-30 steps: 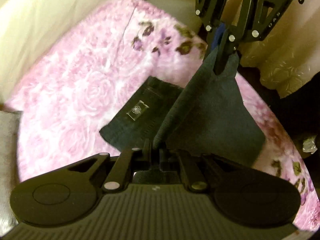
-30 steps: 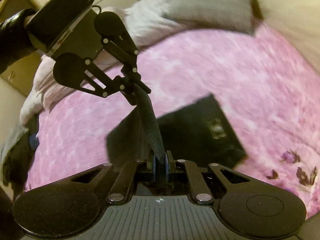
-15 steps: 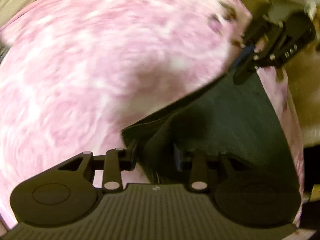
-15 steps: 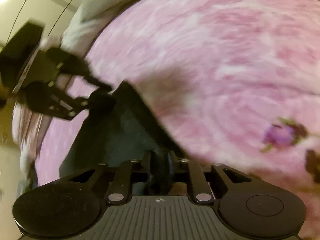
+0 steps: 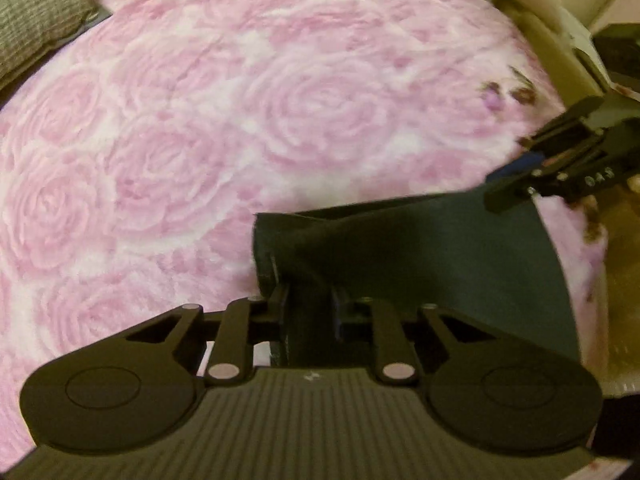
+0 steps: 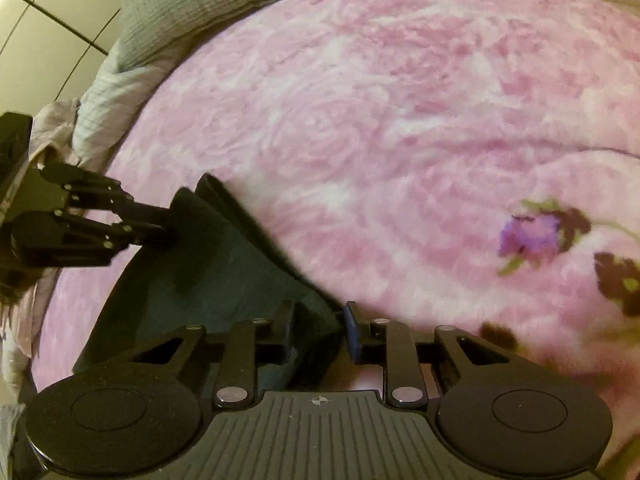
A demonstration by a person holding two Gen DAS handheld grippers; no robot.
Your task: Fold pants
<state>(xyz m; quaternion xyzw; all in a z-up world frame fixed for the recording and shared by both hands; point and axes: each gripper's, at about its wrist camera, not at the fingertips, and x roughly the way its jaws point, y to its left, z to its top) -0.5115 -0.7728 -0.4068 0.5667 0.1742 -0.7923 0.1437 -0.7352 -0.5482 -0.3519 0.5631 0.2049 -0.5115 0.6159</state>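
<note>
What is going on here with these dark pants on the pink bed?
A person is folding a pair of dark pants on a pink rose-patterned blanket, using a pair of handheld tongs in each hand. The left tongs and the right tongs are both down at the folded pants, each at one end, with cloth between the fingers. The left tongs have just been closing a little and the right ones opening. The pants now lie folded on the blanket, and the fold looks nearly set down.
</note>
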